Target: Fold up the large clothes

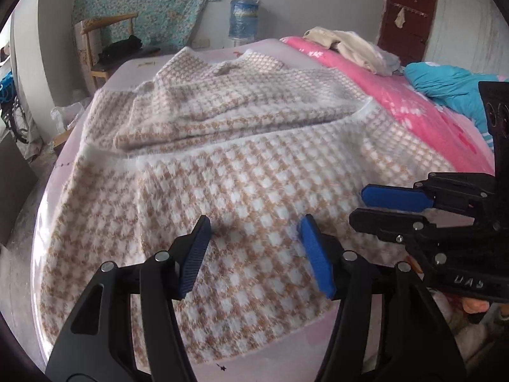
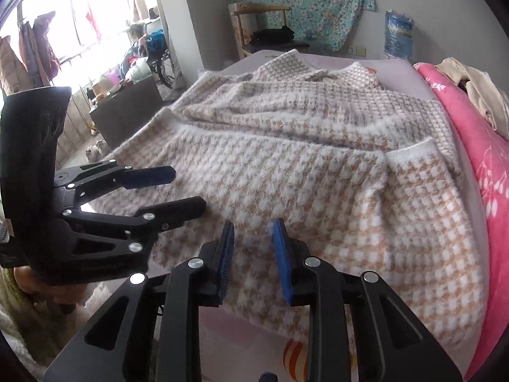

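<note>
A large fuzzy sweater (image 1: pixel 254 165) with a beige and white houndstooth pattern lies spread on the bed, its sleeves folded across the body. It also shows in the right wrist view (image 2: pixel 302 175). My left gripper (image 1: pixel 254 229) is open and empty, hovering over the sweater's near hem. My right gripper (image 2: pixel 253 232) is open and empty, just above the near hem too. The right gripper shows at the right of the left wrist view (image 1: pixel 359 205), and the left gripper shows at the left of the right wrist view (image 2: pixel 187 187). Both sit side by side.
The bed has a pale pink sheet (image 1: pixel 273 359). A pink quilt (image 1: pixel 410 108), a blue quilt (image 1: pixel 451 86) and cream clothes (image 1: pixel 350 46) lie along its right side. A wooden chair (image 1: pixel 101 47) and a water bottle (image 1: pixel 243 17) stand beyond the far edge.
</note>
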The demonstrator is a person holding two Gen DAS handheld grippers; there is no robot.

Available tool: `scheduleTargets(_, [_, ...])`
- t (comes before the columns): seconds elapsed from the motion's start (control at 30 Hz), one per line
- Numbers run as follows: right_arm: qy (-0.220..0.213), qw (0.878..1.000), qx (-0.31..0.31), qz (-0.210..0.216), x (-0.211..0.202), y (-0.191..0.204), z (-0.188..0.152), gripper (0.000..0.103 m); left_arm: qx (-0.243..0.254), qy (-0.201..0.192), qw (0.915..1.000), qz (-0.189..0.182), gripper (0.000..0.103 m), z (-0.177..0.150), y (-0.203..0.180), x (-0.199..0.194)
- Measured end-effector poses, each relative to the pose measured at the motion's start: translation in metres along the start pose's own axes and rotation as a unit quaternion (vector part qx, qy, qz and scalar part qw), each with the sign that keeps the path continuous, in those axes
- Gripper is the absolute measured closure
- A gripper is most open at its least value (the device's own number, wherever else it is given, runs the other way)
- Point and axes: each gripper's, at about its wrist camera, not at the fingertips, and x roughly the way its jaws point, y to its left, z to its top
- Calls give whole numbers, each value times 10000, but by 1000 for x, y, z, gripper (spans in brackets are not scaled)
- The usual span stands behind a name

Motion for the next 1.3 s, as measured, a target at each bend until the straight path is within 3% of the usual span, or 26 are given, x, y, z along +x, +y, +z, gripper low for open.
scheduleTargets(0.13, [209, 9997, 98, -79, 7, 0, 6, 77, -207, -6, 9997, -141, 46, 2, 9, -7])
scheduleTargets(0.23, [-157, 9992, 348, 152, -13, -5, 19, 77, -270, -152, 9995, 69, 46, 2, 19, -13])
scheduleTargets(0.27, [-253, 9993, 285, 21, -11, -5, 21, 77, -329, -47, 9993, 184, 45, 1, 24, -5])
scheduleTargets(0.33, [36, 9995, 277, -157, 16, -10, 21, 77, -644, -35, 9979, -39, 44, 0, 36, 2])
scheduleTargets(0.4, [57, 9993, 347, -97, 19, -14, 23, 77, -737, 31, 9972, -102, 44, 4, 41, -4])
scheduleTargets(0.5, [-116, 9992, 281, -244, -1, -15, 31, 77, -779, -258, 9966, 93, 44, 4, 53, -26])
scheduleTargets(0.57, [-170, 9984, 420, -352, -3, -25, 32, 77, -970, -180, 9946, 326, 44, -2, 72, -23])
scheduleTargets(0.63, [159, 9961, 720, -494, 18, -41, 29, 74, -1198, -85, 9923, 294, 45, -9, 92, -11])
scheduleTargets(0.7, [175, 9923, 1220, -79, 21, -58, 26, 73, -1139, -98, 9931, 256, 45, -6, 92, -15])
scheduleTargets(0.73, [262, 9920, 1229, -74, 18, -60, 29, 73, -1116, -73, 9933, 299, 45, -4, 91, -18])
scheduleTargets(0.87, [15, 9914, 1151, -618, -18, -69, 24, 71, -1207, -255, 9912, 483, 42, -8, 101, -37])
scheduleTargets(1.0, [170, 9756, 1626, -1466, -33, -109, 0, 70, -1537, -161, 9874, 335, 42, -21, 123, -29])
scheduleTargets(1.1, [251, 9699, 2035, -1315, -26, -132, -19, 70, -1384, -126, 9892, 456, 39, -18, 117, -26])
scheduleTargets(1.2, [321, 9714, 1827, -1482, -29, -121, -10, 70, -1394, -89, 9891, 472, 38, -14, 115, -28])
scheduleTargets(1.3, [82, 9795, 1623, -1187, -47, -104, -6, 57, -1446, -173, 9886, 394, 38, -13, 115, -40])
